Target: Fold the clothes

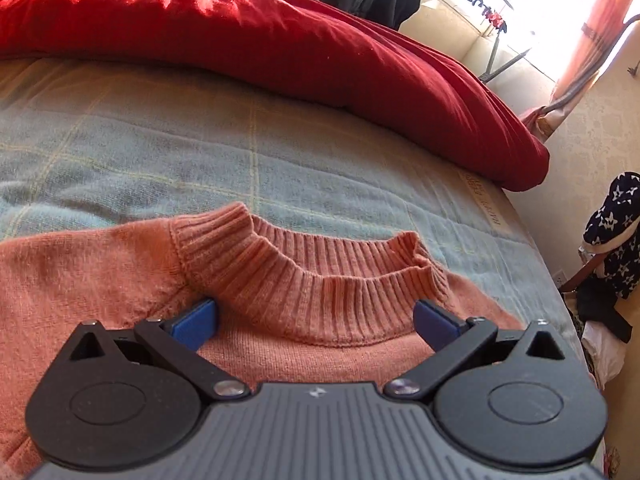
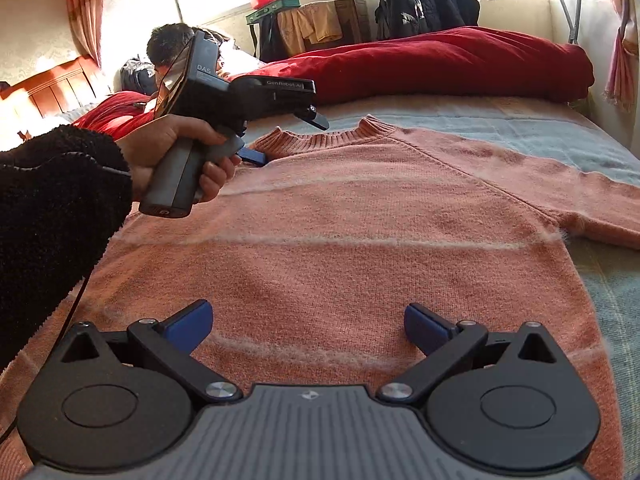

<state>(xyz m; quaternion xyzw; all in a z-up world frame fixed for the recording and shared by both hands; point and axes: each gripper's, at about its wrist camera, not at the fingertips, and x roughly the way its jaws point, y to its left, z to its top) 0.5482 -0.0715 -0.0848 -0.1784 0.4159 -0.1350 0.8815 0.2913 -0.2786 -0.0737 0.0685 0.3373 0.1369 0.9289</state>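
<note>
A salmon-pink knitted sweater [image 2: 340,216] lies flat on the bed, front up, its ribbed collar [image 1: 316,276] pointing away from me. My left gripper [image 1: 316,322] is open just above the sweater's chest, right below the collar, with nothing between its blue fingers [image 1: 194,326]. In the right wrist view that left gripper [image 2: 288,138] shows at the collar's left end, held by a hand in a black fleece sleeve [image 2: 60,216]. My right gripper [image 2: 308,326] is open over the sweater's lower body, empty. One sleeve [image 2: 580,200] stretches out to the right.
The bed has a blue-grey checked cover [image 1: 200,148]. A thick red quilt [image 1: 280,52] is bunched along the far side. Dark coats [image 2: 424,0] hang by the window. A star-patterned cloth [image 1: 616,232] sits off the bed's right edge. Another person's head [image 2: 168,46] shows at the far left.
</note>
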